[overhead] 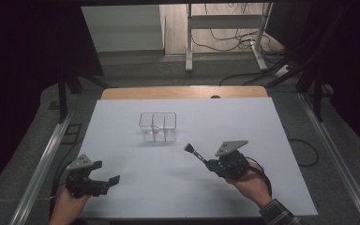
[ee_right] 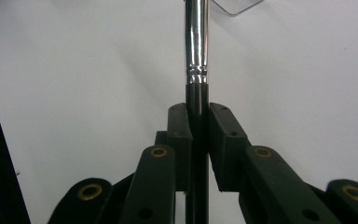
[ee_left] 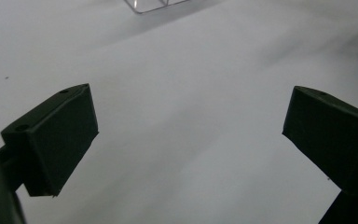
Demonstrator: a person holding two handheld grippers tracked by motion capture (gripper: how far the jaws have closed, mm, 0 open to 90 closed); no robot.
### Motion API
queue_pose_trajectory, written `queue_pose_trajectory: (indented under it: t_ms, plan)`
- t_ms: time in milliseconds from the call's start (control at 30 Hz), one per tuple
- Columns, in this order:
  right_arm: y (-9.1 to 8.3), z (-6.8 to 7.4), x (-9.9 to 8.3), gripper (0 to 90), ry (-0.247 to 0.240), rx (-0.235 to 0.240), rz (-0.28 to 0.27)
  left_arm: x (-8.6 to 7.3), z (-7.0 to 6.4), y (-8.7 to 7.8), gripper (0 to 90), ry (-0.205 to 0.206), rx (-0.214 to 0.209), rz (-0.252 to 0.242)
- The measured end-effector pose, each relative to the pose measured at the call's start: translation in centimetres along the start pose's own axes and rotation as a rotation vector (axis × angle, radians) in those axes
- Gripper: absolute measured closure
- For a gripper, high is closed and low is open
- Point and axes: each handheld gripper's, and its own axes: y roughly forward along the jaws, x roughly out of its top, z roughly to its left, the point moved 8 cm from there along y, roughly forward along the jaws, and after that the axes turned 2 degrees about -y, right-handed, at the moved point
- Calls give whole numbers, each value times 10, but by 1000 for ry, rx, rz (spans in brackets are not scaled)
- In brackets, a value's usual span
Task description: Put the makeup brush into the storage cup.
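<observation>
High view, one brush clamped in right gripper, left gripper spread, one clear organizer

A white sheet covers the table, whose bare wooden edge shows along the far side. A clear divided container stands on the sheet, slightly left of centre.

Lab recording station, white sheet over a wooden table, black curtains either side, aluminium rails along the edges, loose cables on the floor, metal stand legs behind, grey carpet.
</observation>
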Motion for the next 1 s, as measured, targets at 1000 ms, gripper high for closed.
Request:
queue_pose_trajectory:
  t_ms: [1000]
  plan:
    - [-10,10,11,789,-5,-13,-80,59,-57,56,24,61,-177,-34]
